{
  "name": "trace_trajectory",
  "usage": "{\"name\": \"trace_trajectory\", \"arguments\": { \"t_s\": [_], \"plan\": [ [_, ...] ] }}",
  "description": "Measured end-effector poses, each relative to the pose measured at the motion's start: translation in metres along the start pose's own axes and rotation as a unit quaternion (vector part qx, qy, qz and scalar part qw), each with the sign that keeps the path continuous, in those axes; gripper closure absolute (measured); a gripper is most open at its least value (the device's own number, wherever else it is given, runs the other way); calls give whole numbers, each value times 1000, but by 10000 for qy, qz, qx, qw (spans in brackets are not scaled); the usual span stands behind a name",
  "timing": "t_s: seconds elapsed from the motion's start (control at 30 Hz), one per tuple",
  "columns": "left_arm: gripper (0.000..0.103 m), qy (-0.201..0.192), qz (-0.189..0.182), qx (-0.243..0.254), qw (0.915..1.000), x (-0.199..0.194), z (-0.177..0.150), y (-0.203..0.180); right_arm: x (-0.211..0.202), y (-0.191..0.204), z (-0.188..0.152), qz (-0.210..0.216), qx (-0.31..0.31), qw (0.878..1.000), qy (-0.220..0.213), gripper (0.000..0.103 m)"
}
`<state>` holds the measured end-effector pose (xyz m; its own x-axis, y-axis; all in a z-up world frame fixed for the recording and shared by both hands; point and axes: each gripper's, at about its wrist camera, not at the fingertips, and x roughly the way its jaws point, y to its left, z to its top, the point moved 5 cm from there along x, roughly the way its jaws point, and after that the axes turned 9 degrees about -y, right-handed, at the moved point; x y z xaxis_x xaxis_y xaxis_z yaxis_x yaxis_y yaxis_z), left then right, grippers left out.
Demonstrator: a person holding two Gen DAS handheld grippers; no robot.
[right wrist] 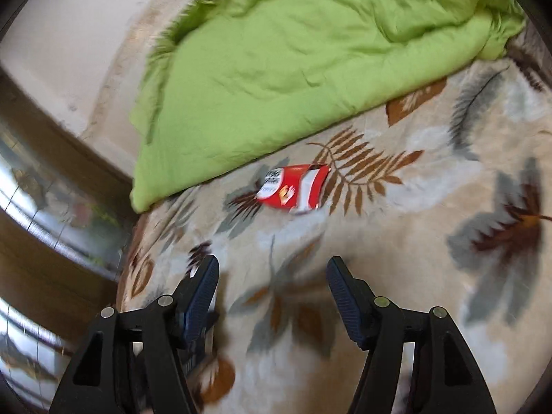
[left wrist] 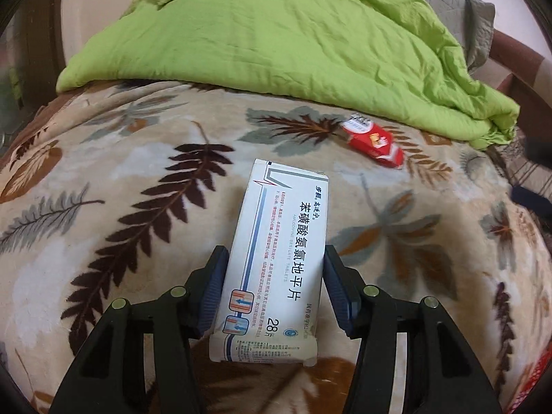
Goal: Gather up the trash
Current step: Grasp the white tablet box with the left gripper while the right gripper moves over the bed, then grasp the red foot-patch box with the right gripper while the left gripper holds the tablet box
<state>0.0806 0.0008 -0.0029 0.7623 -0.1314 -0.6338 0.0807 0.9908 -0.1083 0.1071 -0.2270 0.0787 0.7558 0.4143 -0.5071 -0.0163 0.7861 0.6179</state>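
Note:
A white medicine box (left wrist: 276, 258) with blue and red print lies lengthwise between the fingers of my left gripper (left wrist: 274, 258), which is shut on its two long sides above the leaf-patterned blanket (left wrist: 120, 189). A crushed red cigarette pack (left wrist: 374, 139) lies on the blanket beyond it, to the right, near the green quilt. In the right wrist view the same red pack (right wrist: 293, 188) sits ahead of my right gripper (right wrist: 272, 272), which stands open over the blanket (right wrist: 396, 241) with nothing between its fingers. That view is blurred.
A rumpled green quilt (left wrist: 276, 34) covers the far part of the bed (right wrist: 310, 51). A brown wooden bed edge and shiny floor (right wrist: 51, 189) lie to the left. Dark objects (left wrist: 531, 193) sit at the right edge of the left wrist view.

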Motion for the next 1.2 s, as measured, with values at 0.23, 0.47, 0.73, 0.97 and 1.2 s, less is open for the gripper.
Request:
{"name": "trace_trajectory", "arguments": {
  "t_s": [0.23, 0.47, 0.73, 0.97, 1.2],
  "plan": [
    [49, 112, -62, -109, 9999, 12, 1, 2, 89, -4, 29, -621, 202, 9978, 95, 23],
    [49, 178, -76, -218, 9996, 16, 0, 3, 146, -22, 36, -825, 705, 9938, 229, 23],
    [49, 183, -60, -189, 9996, 17, 1, 2, 159, -6, 34, -402, 732, 9965, 29, 88],
    [50, 124, -151, -112, 9997, 16, 3, -6, 103, 21, 27, -199, 78, 9994, -284, 97],
    [50, -102, -385, -15, 9992, 0, 7, -15, -14, 34, -12, -159, -619, 9956, -683, 97]
  ]
}}
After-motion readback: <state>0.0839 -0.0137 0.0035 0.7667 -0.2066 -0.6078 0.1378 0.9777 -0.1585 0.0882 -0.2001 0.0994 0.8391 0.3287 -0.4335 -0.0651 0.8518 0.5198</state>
